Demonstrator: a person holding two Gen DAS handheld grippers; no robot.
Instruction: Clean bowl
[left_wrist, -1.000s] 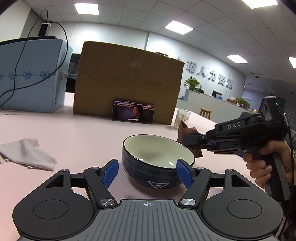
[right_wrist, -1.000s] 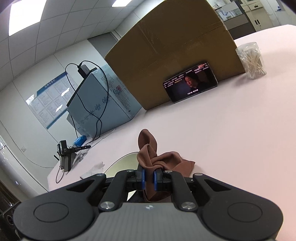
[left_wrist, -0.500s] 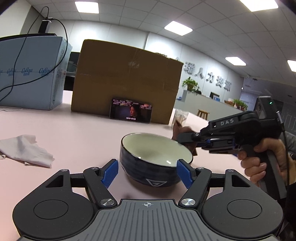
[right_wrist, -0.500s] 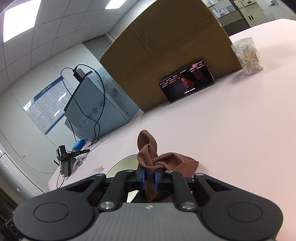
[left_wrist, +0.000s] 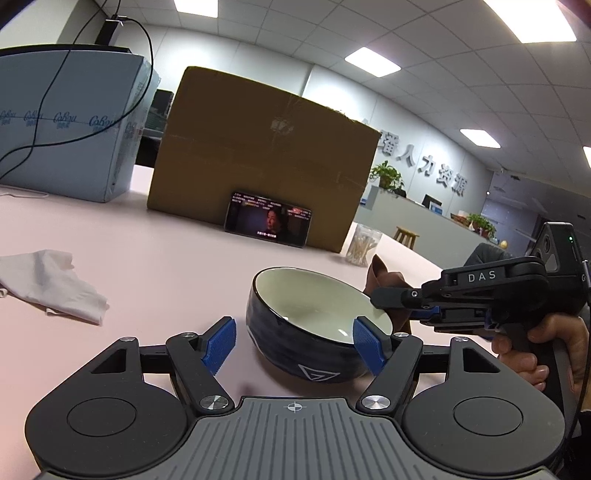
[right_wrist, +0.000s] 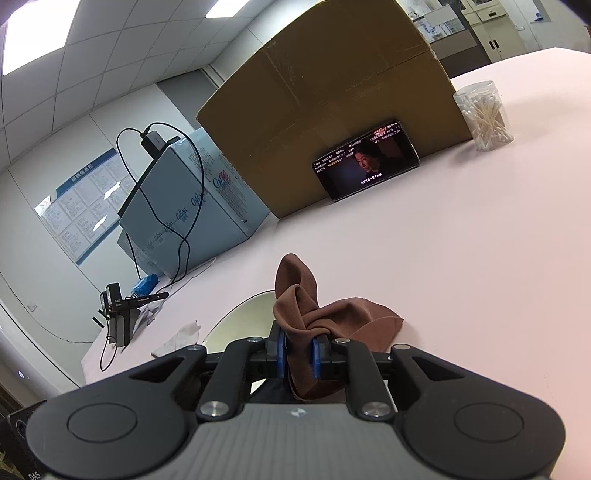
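A dark blue bowl with a pale inside stands on the pink table, between the blue pads of my left gripper. Its jaws are opening: the left pad is clear of the bowl and the right pad is at its right rim. My right gripper comes in from the right beside the bowl's rim, held by a person's hand. In the right wrist view this gripper has a bunched brown cloth between its pads. Its jaws are opening a little, and the cloth still fills the gap. The bowl's rim shows just left of the cloth.
A big cardboard box stands at the back with a lit phone leaning on it. A jar of cotton swabs is right of the box, a blue-grey carton with cables at far left. A crumpled white cloth lies left.
The right gripper's pads have parted slightly around the brown cloth. The left view has rolled a little, and the bowl now sits nearer the left gripper's right pad.
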